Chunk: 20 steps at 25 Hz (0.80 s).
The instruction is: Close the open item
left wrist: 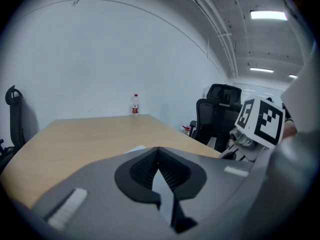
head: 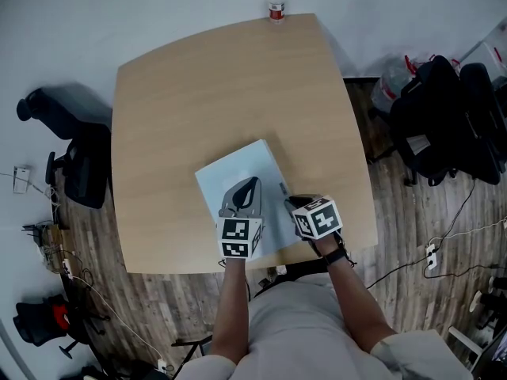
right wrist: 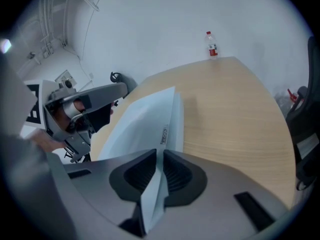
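Observation:
A pale blue book lies on the wooden table near its front edge. In the right gripper view its cover rises at a slant from the table, hinged along the side with a small label. My right gripper pinches the near edge of that cover, and its pads press on the thin sheet. It sits at the book's right front corner. My left gripper reaches over the book's front half. A thin pale edge sits between its jaws, which are closed on it.
A small bottle with a red label stands at the table's far edge. A black office chair stands left of the table. More black chairs with bags stand to the right. Cables lie on the wooden floor around.

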Motion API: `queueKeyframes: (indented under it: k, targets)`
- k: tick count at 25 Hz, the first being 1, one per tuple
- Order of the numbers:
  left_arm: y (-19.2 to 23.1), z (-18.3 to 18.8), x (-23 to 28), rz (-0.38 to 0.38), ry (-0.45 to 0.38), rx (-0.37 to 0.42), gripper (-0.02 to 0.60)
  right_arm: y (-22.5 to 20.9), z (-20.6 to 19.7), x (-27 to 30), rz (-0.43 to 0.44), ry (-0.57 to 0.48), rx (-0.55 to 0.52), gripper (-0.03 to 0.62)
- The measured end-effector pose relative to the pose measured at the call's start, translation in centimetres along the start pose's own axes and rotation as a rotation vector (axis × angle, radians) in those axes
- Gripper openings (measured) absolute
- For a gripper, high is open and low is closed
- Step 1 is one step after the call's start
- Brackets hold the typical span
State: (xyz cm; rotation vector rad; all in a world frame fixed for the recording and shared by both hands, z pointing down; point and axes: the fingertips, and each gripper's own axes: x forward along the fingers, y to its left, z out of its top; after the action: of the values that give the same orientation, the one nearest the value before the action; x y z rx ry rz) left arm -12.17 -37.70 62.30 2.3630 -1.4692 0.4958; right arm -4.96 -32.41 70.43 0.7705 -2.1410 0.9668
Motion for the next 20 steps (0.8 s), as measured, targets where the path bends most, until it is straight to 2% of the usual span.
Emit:
queueKeyframes:
  k: [10,20]
  targets:
    - [-0.1,-0.5,0.3,-0.004,0.015,0.002,0.009,-0.5,-0.6,1.0,-0.103,0.077,-0.098,0.043]
    - [-0.1,-0.7,0.6,-0.010,0.017,0.000,0.009,-0.1,-0.7,1.5,-0.157,0.186,-0.327,0.038]
